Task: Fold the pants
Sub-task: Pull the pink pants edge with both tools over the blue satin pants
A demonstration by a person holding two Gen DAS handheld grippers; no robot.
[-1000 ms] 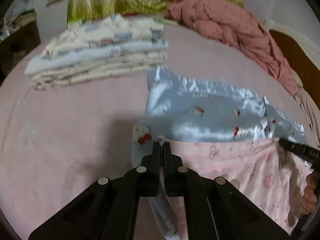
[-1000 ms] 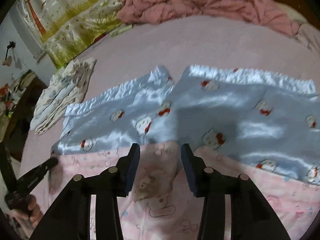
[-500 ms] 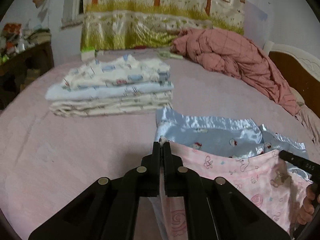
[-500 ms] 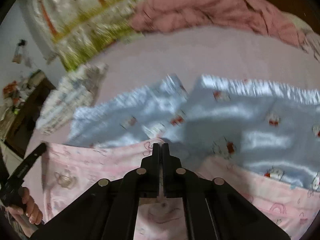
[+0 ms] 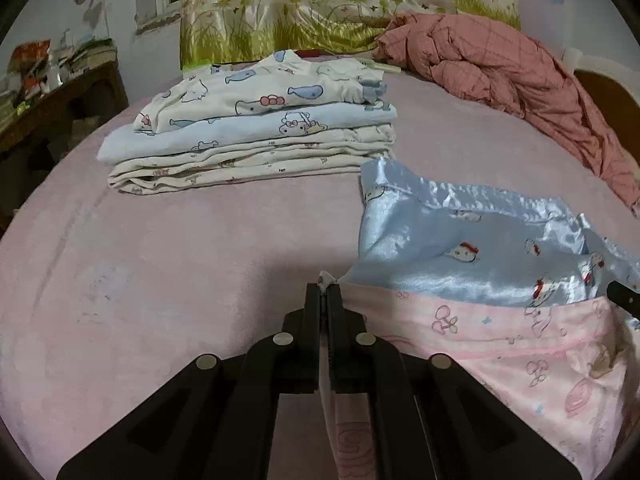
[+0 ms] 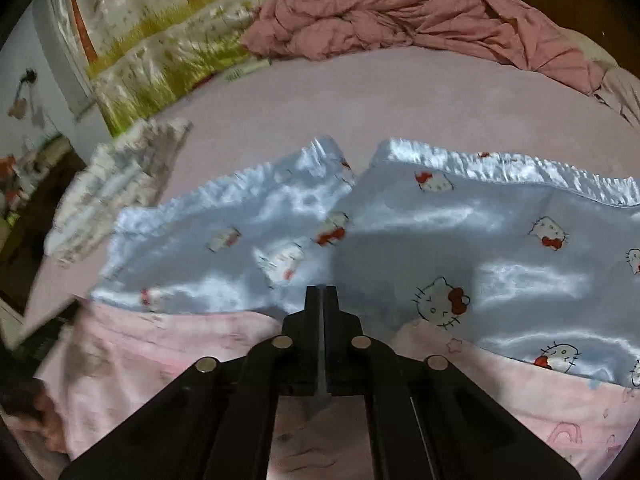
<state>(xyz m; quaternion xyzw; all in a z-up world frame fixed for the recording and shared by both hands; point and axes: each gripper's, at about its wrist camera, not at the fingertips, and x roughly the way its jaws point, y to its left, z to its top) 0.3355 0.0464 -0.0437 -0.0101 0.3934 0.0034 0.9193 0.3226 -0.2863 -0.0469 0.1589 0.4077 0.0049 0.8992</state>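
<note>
Pink cartoon-print pants (image 5: pixel 500 352) lie on the bed, over a light blue satin garment (image 5: pixel 460 248) printed with white cats. My left gripper (image 5: pixel 324 285) is shut on the pants' left corner, and a sliver of cloth shows between its fingers. In the right wrist view, my right gripper (image 6: pixel 321 293) pinches the pink pants (image 6: pixel 160 344) at their upper edge. Its jaws are easing open slightly, with cloth still between them. The blue satin (image 6: pixel 440 232) spreads out just beyond. The right gripper's tip (image 5: pixel 624 300) shows at the left view's right edge.
A stack of folded printed clothes (image 5: pixel 256 132) sits on the pink bedsheet (image 5: pixel 160 260) to the far left. A crumpled dusty-pink quilt (image 5: pixel 500 76) lies at the back right by the headboard (image 5: pixel 600 88). A cluttered dark desk (image 5: pixel 60 92) stands left of the bed.
My right gripper went from open to shut on the pants' pink edge. Both grippers raised that edge off the blue satin, and the left view tilted up toward the folded stack.
</note>
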